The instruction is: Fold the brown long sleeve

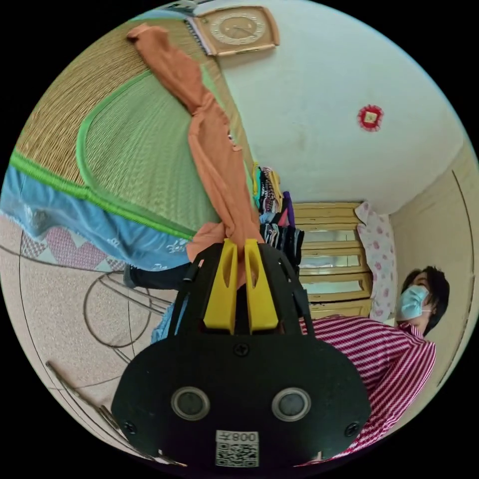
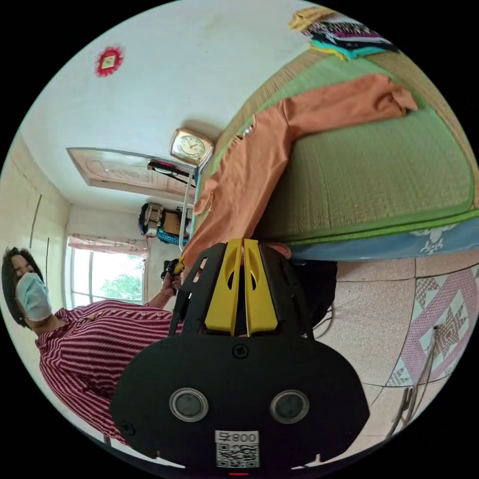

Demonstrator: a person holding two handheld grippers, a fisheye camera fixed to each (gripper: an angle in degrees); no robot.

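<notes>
The brown long sleeve (image 1: 214, 149) is an orange-brown garment stretched from the woven mat up to my grippers. In the left gripper view my left gripper (image 1: 239, 245) has its yellow jaws shut on a bunched edge of the cloth. In the right gripper view the brown long sleeve (image 2: 259, 164) lies partly on the green-edged mat, one sleeve reaching toward the far side. My right gripper (image 2: 243, 244) is shut on its near edge, both jaws pressed together with cloth between them.
A green-bordered straw mat (image 2: 379, 179) covers the bed, with a blue sheet (image 1: 100, 224) under it. Folded clothes (image 2: 344, 35) are piled at the bed's far end. A person in a striped shirt (image 1: 389, 354) stands close by. A clock (image 1: 239, 30) leans on the wall.
</notes>
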